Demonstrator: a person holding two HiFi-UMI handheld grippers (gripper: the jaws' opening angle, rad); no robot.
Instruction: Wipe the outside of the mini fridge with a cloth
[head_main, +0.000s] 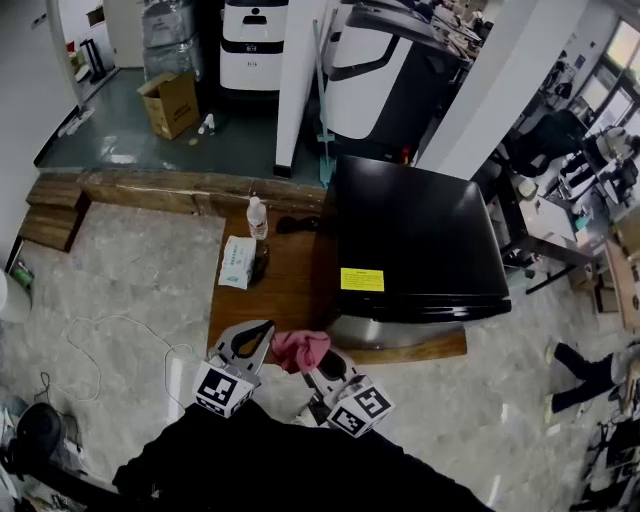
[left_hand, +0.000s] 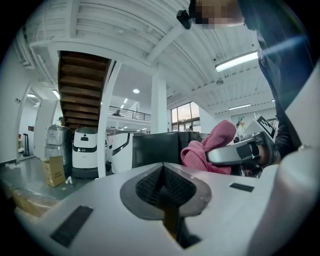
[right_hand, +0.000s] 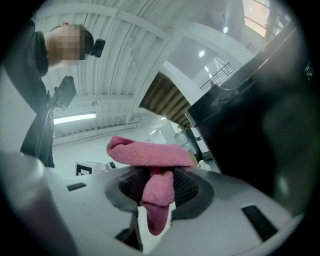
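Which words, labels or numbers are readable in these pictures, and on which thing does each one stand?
No text is readable.
Yellow label on the fridge: too small to read.
Print on the packet: blurred.
Mark on the white machine: too small to read.

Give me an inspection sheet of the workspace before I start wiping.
Surface: wooden table, carrying the fridge on its right part.
Job's things: mini fridge, black, yellow label on top; pink cloth, bunched.
Clutter: water bottle upright, white packet lying near it, both left of the fridge.
Grippers: left claw shut, empty; right claw shut on the pink cloth.
Cables: white cable loose on the floor left of the table.
Surroundings: cardboard box and white machines behind.
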